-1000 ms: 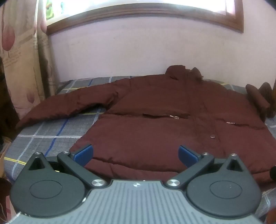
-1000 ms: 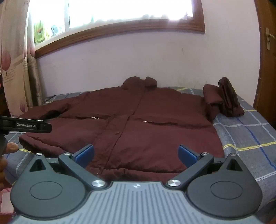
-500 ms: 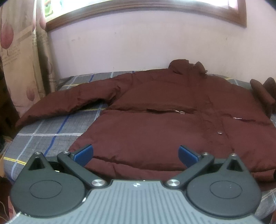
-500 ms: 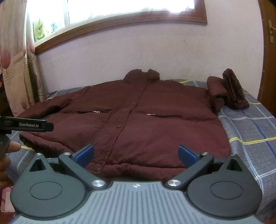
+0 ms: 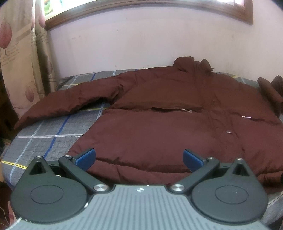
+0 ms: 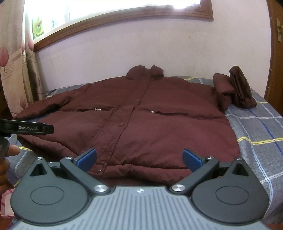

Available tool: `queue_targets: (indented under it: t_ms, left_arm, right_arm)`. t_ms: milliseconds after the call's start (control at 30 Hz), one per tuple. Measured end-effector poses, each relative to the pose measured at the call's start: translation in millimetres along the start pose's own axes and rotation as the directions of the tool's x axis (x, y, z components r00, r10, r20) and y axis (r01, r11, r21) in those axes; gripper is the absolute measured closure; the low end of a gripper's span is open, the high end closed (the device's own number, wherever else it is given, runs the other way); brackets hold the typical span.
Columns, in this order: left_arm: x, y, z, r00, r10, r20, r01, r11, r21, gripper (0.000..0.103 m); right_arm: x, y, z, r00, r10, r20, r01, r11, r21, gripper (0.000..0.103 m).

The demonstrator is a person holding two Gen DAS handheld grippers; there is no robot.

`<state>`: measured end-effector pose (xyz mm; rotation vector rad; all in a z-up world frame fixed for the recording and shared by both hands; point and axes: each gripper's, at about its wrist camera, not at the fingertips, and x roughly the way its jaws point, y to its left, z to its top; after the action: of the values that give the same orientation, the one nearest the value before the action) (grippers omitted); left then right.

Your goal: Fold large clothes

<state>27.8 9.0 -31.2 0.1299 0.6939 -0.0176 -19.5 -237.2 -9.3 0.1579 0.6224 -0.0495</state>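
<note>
A large dark maroon padded jacket (image 5: 168,123) (image 6: 150,123) lies front up and spread flat on a grey plaid bed, collar toward the wall. Its left sleeve (image 5: 67,100) stretches out to the left edge. The right sleeve (image 6: 222,88) is bunched up against a folded dark brown cloth (image 6: 242,90). My left gripper (image 5: 139,159) hovers open over the left part of the hem, nothing between its blue pads. My right gripper (image 6: 139,159) is open above the middle of the hem near the snap placket. The left gripper's body (image 6: 26,129) shows at the left edge of the right wrist view.
The bedspread (image 6: 261,134) (image 5: 46,131) is bare to the right and front left of the jacket. A pale wall with a wood-framed window (image 6: 123,16) stands behind the bed. A floral curtain (image 5: 19,62) hangs at left. A wooden door (image 6: 276,53) stands at right.
Both grippers have moved forward and slightly lower toward the jacket's hem, so the jacket looks larger. Both stay open; the jacket has not moved.
</note>
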Motion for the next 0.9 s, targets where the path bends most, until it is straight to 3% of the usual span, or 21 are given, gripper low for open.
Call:
queue_targets:
  t_ms: [900]
  left_arm:
    - [7.7,-0.7,-4.9,1.0,0.0,-0.013,0.001,1.0,0.01,0.0]
  right_arm:
    - [7.9,4.0,-3.3,0.999,0.029,-0.032,-0.029,1.0,0.008,0.0]
